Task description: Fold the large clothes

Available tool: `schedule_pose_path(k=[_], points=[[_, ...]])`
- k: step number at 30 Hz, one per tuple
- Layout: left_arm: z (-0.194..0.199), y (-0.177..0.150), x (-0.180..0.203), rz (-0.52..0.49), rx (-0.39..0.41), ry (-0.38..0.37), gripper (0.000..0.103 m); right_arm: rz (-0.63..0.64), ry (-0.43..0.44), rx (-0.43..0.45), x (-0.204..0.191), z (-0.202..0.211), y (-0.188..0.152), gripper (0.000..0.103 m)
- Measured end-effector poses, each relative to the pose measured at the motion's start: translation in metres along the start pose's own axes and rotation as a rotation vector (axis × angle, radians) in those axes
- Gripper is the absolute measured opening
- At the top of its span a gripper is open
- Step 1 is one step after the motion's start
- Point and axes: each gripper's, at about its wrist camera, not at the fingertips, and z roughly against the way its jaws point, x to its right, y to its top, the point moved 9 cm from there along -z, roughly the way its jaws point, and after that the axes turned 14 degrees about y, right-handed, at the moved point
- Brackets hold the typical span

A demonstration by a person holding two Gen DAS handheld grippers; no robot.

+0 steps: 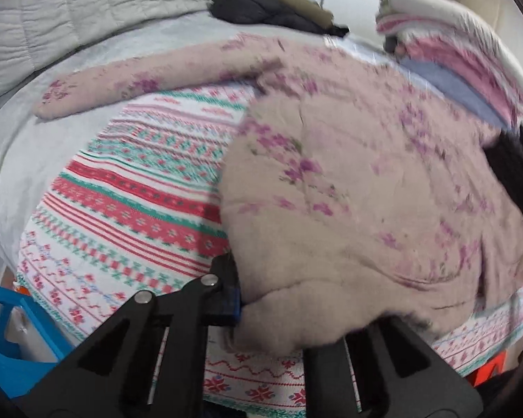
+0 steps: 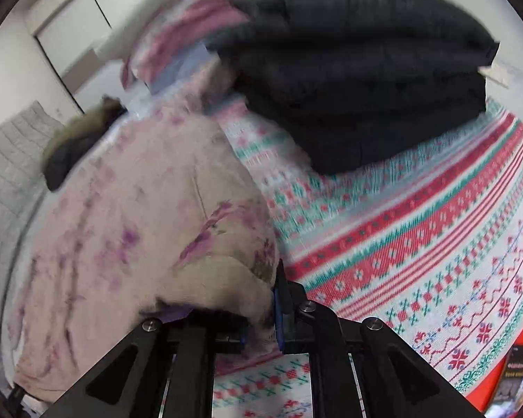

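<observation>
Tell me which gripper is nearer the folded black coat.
Right. The right gripper, shut on the floral coat's hem, has the black coat just ahead; the left gripper holds the hem's far side.

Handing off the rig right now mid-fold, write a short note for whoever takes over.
Left gripper: shut on the hem of the pink floral coat.
Right gripper: shut on the coat's other hem corner.
Coat lies on the patterned blanket, one sleeve stretched out. A folded black garment sits beside it.
Done: both hem corners gripped.
Left: carry the hem toward the collar, tuck the sleeve, and finish folding.
</observation>
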Motion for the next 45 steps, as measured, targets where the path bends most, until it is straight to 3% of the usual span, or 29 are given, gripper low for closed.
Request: schedule_pose_path(k=[3,6,8,10,13,14,16,18,19,22,24,26,27,29,32,33,36,37,40,43,45], points=[[0.026,0.026,-0.024,0.091,0.062,-0.034,0.011,-0.015,0.116,0.100,-0.021,0.028,0.012,0.009],[0.051,0.039,-0.040,0.159,0.053,-0.103,0.011,-0.029,0.224,0.136,-0.046,0.056,0.013,0.008],[0.066,0.044,-0.049,0.173,0.089,-0.078,0.011,-0.004,0.265,0.172,-0.062,0.079,0.015,0.008],[0.071,0.041,-0.054,0.167,0.112,-0.018,0.011,0.007,0.253,0.173,-0.067,0.089,0.011,0.008],[0.047,0.021,-0.044,0.072,0.070,0.068,0.011,0.038,0.139,0.093,-0.055,0.067,-0.010,0.008],[0.026,0.008,-0.039,0.017,0.023,0.125,0.011,0.033,0.094,0.049,-0.043,0.051,-0.020,0.008],[-0.001,-0.014,-0.033,-0.028,-0.094,0.109,0.013,-0.032,0.067,-0.033,-0.018,0.029,-0.040,0.008],[-0.009,-0.021,-0.034,-0.067,-0.126,0.117,0.015,-0.030,0.089,-0.013,-0.017,0.033,-0.036,0.009],[-0.005,-0.018,-0.039,-0.057,-0.109,0.123,0.021,0.025,0.093,-0.012,-0.024,0.038,-0.032,0.011],[0.018,-0.008,-0.050,0.020,-0.083,0.039,0.051,0.167,0.045,-0.073,-0.033,0.044,-0.031,0.017],[0.039,-0.005,-0.062,0.098,-0.061,-0.025,0.058,0.197,-0.045,-0.065,-0.019,0.058,-0.025,0.024],[0.058,-0.008,-0.068,0.143,-0.047,-0.063,0.063,0.157,-0.089,-0.012,-0.005,0.075,-0.018,0.064],[0.066,-0.010,-0.071,0.157,-0.040,-0.077,0.065,0.132,-0.098,0.014,0.001,0.079,-0.013,0.069],[0.074,-0.010,-0.072,0.171,-0.043,-0.090,0.065,0.136,-0.100,0.028,-0.004,0.089,-0.010,0.070],[0.092,0.002,-0.076,0.190,-0.026,-0.122,0.065,0.250,-0.122,0.094,-0.031,0.118,0.007,0.071],[0.103,0.012,-0.075,0.197,0.013,-0.136,0.066,0.271,-0.116,0.117,-0.039,0.127,0.012,0.072],[0.111,0.032,-0.057,0.161,0.105,-0.104,0.079,0.275,-0.011,0.202,-0.070,0.142,0.029,0.077],[0.105,0.034,-0.043,0.128,0.084,-0.103,0.079,0.293,0.048,0.184,-0.087,0.131,0.030,0.077],[0.077,0.030,0.010,0.045,-0.011,-0.139,0.079,0.406,0.162,-0.013,-0.131,0.067,0.011,0.077],[0.049,0.015,0.073,-0.049,-0.102,-0.155,0.079,0.411,0.257,-0.221,-0.164,-0.010,-0.026,0.077],[0.038,0.000,0.115,-0.132,-0.136,-0.179,0.079,0.398,0.250,-0.298,-0.169,-0.043,-0.045,0.077]])
